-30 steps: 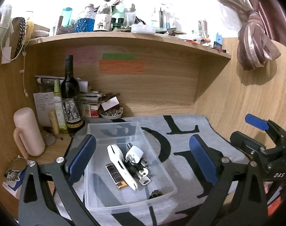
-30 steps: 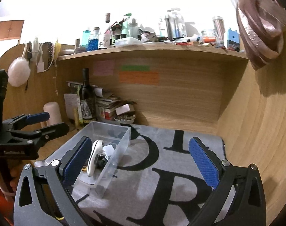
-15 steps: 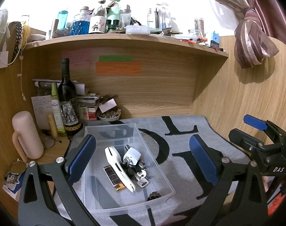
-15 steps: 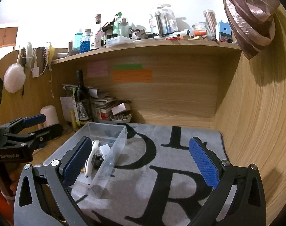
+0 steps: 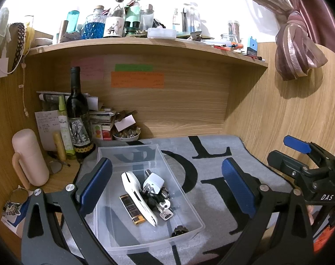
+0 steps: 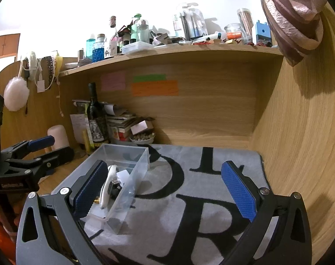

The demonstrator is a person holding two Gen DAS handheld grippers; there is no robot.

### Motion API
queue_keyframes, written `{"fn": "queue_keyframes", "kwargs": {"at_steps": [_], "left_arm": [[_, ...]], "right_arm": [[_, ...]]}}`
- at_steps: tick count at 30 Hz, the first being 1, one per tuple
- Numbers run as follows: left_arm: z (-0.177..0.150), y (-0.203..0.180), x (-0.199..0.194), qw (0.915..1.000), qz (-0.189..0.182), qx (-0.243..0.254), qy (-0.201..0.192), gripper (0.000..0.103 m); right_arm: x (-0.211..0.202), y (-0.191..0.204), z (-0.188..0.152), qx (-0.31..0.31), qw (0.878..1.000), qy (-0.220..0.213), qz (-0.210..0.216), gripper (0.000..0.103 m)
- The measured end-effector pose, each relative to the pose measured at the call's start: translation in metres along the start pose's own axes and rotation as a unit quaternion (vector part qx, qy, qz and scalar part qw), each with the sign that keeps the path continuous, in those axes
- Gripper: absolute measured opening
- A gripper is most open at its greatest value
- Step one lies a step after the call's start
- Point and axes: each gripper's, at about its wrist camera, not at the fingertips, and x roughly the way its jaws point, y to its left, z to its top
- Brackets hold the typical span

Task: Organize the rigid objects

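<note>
A clear plastic bin [image 5: 123, 152] stands on a grey mat with black letters [image 5: 213, 167]. In it lie a long white tool [image 5: 137, 196], a white plug adapter [image 5: 155, 184], a dark lighter with a gold end [image 5: 132, 209], keys [image 5: 166, 213] and a small dark cap [image 5: 178, 229]. My left gripper [image 5: 167, 187] is open and empty, above and behind the bin. My right gripper [image 6: 165, 190] is open and empty over the mat, right of the bin [image 6: 132, 154]. Each gripper shows at the edge of the other's view.
A wine bottle [image 5: 78, 119], a pink mug [image 5: 29, 156], a small bowl [image 5: 126, 134] and stacked papers crowd the back left corner. A shelf [image 5: 145, 44] above carries several bottles. Wooden walls close the back and right. A tied curtain [image 5: 297, 50] hangs at upper right.
Both grippers have drawn back and risen slightly; the bin and back wall sit a little lower and farther. Both stay open. The objects in the bin have not moved.
</note>
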Motion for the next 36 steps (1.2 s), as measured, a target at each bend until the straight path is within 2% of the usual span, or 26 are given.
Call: {"fn": "queue_keyframes", "kwargs": {"at_steps": [36], "left_arm": [[0.0019, 0.0042, 0.0069, 1.0, -0.004, -0.005, 0.005, 0.101]], "right_arm": [[0.003, 0.0029, 0.0027, -0.002, 1.0, -0.004, -0.005, 0.103]]}}
